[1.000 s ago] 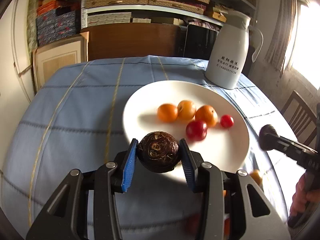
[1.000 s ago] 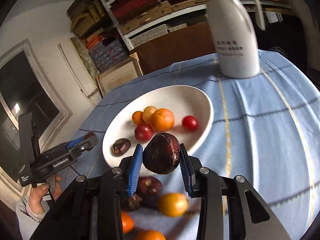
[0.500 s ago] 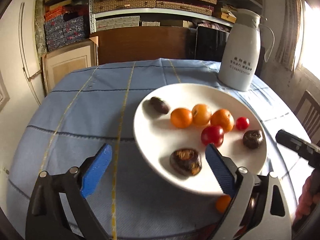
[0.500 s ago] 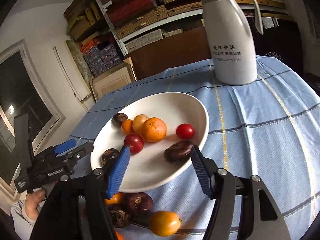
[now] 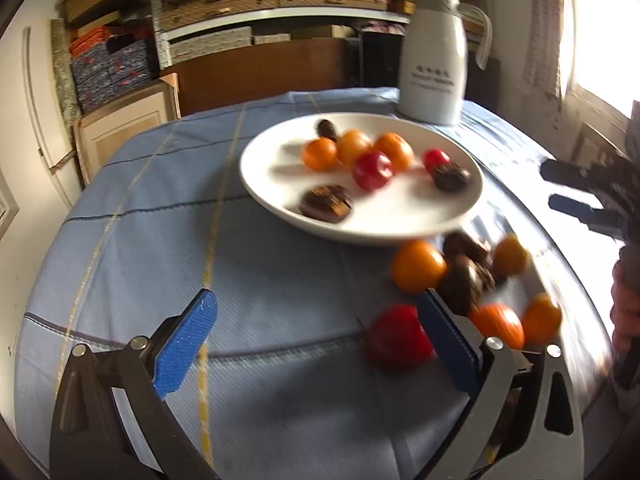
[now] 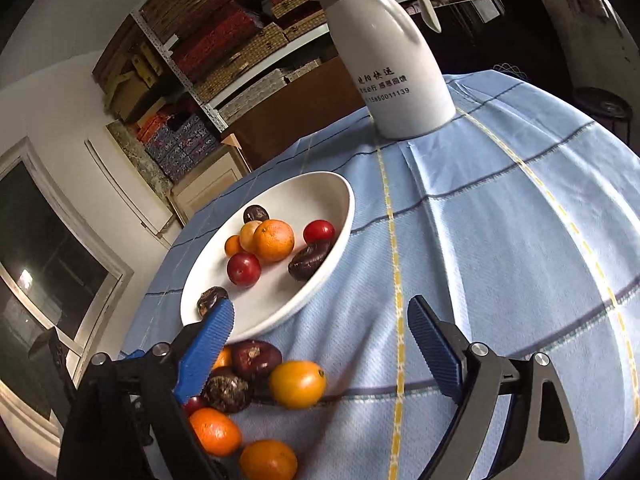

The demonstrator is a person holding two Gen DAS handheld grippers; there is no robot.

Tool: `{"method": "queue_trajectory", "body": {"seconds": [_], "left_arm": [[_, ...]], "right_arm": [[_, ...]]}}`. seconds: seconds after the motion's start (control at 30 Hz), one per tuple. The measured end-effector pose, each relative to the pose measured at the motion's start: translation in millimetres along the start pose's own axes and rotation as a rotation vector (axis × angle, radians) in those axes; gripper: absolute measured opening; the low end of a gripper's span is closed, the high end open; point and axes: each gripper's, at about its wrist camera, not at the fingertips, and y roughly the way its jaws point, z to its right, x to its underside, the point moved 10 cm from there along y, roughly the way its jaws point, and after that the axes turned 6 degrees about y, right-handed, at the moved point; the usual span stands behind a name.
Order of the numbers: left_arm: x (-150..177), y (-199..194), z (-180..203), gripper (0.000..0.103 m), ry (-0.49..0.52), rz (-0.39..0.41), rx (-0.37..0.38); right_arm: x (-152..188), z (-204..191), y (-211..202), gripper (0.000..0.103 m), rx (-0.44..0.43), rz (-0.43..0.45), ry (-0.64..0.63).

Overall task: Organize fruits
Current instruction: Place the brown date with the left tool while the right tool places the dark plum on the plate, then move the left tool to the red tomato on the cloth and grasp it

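Observation:
A white plate [image 5: 280,196] [image 6: 316,184] on the blue tablecloth holds oranges [image 5: 394,150] [image 6: 274,239], red fruits [image 5: 372,170] [image 6: 244,269] and dark brown fruits [image 5: 326,203] [image 6: 310,255]. Several loose fruits lie on the cloth near the plate: an orange [image 5: 418,266] [image 6: 297,384], a red fruit [image 5: 398,338], dark ones [image 5: 464,284] [image 6: 255,358]. My left gripper [image 5: 318,332] is open and empty above the cloth, its right finger beside the red fruit. My right gripper [image 6: 320,344] is open and empty over the loose pile. The right gripper also shows at the right edge of the left wrist view [image 5: 576,192].
A white thermos jug [image 5: 434,72] [image 6: 394,64] stands behind the plate at the far side of the round table. Shelves stacked with boxes [image 5: 224,0] fill the wall behind. A window [image 5: 608,28] is at the right. The table edge curves close on both sides.
Both grippers held dark fruits a second ago, released them onto the plate, and have since drawn back from the plate toward the loose fruits, jaws wide open.

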Motion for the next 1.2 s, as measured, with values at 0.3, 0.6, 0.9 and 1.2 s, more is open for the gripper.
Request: {"method": "queue_trajectory", "body": {"seconds": [0.3,0.6,0.9,1.2], "left_arm": [[9,4,11,0.099,0.029,-0.044,0.028],[12,-14,-48,0.099,-0.149,0.007,-0.062],[20,1,-17,0.099,-0.026,-0.061,-0.035],[4,8,-44,0.099,-0.103,-0.017,-0.051]], "right_arm": [[11,3,-6,0.089,0.008,-0.002,-0.017],[9,8,-7,0.089,0.009,-0.002,0.007],[12,1,-8,0.089,0.016,-0.001,-0.037],[17,-3,-6,0.089,0.027,-0.008,-0.059]]}}
